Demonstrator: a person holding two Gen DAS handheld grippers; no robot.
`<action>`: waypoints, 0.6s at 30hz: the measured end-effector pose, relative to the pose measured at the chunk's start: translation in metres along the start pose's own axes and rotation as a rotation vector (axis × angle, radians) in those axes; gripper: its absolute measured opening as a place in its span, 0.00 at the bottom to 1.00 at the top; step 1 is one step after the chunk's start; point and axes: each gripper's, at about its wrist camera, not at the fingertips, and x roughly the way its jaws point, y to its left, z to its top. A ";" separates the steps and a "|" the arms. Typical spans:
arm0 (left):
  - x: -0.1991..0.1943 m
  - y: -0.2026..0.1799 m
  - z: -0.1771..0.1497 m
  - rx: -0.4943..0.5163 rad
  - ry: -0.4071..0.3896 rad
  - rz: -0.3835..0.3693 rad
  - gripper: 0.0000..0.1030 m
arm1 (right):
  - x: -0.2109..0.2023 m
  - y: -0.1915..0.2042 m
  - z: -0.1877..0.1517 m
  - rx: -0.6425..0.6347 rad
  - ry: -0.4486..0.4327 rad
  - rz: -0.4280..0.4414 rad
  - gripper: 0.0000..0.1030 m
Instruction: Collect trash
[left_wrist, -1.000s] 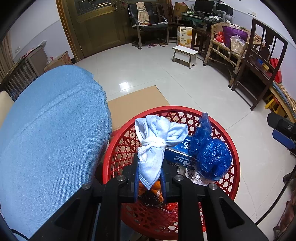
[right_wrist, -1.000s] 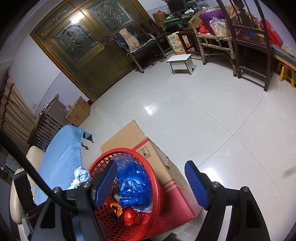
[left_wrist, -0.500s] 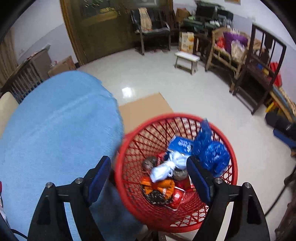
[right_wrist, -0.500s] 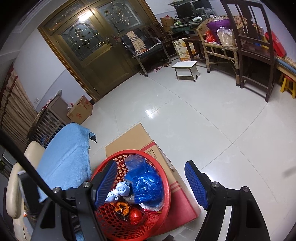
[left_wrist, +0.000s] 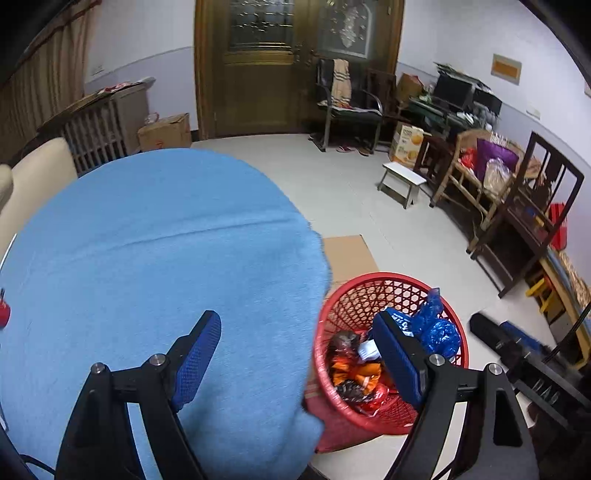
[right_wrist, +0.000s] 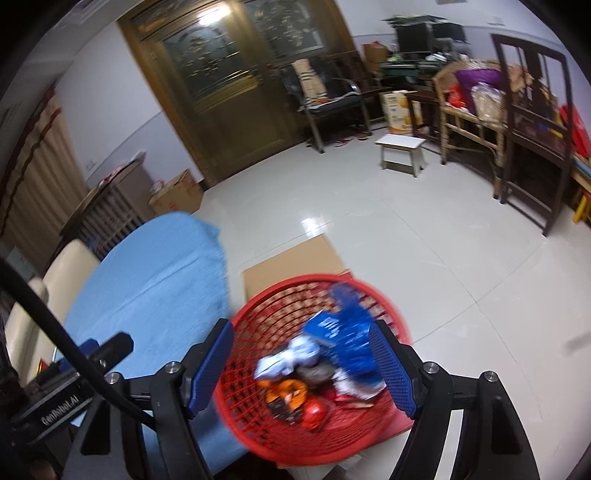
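A red mesh basket (left_wrist: 388, 277) stands on a cardboard box (left_wrist: 347, 254) beside the blue-clothed table (left_wrist: 147, 240). It holds a knotted white-and-blue bundle (right_wrist: 291, 360), a blue plastic bag (right_wrist: 354, 332), and orange and red wrappers. My left gripper (left_wrist: 297, 347) is open and empty; one finger hangs over the cloth and the other over the basket. My right gripper (right_wrist: 301, 363) hovers open above the basket (right_wrist: 321, 277), nothing between its fingers. In the left wrist view only a white scrap of the bundle (left_wrist: 365, 349) shows beside the finger.
A small red thing (left_wrist: 3, 314) lies at the table's left edge. A cream chair (left_wrist: 33, 177) stands behind the table. Across the tiled floor are a white stool (left_wrist: 400, 177), dark wooden chairs (left_wrist: 535, 206), a cardboard carton (left_wrist: 164, 131) and the wooden door.
My left gripper opened and dropped the knotted bundle into the basket, then drew back up and left over the table. The right gripper swung left until it was over the basket.
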 end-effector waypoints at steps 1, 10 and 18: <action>-0.003 0.006 -0.002 -0.009 -0.002 -0.001 0.82 | 0.001 0.012 -0.007 -0.022 0.009 0.005 0.76; -0.022 0.050 -0.024 -0.087 -0.020 -0.007 0.82 | -0.003 0.052 -0.056 -0.107 -0.005 -0.068 0.76; -0.030 0.045 -0.036 -0.074 -0.040 -0.015 0.82 | -0.018 0.051 -0.061 -0.137 -0.018 -0.137 0.76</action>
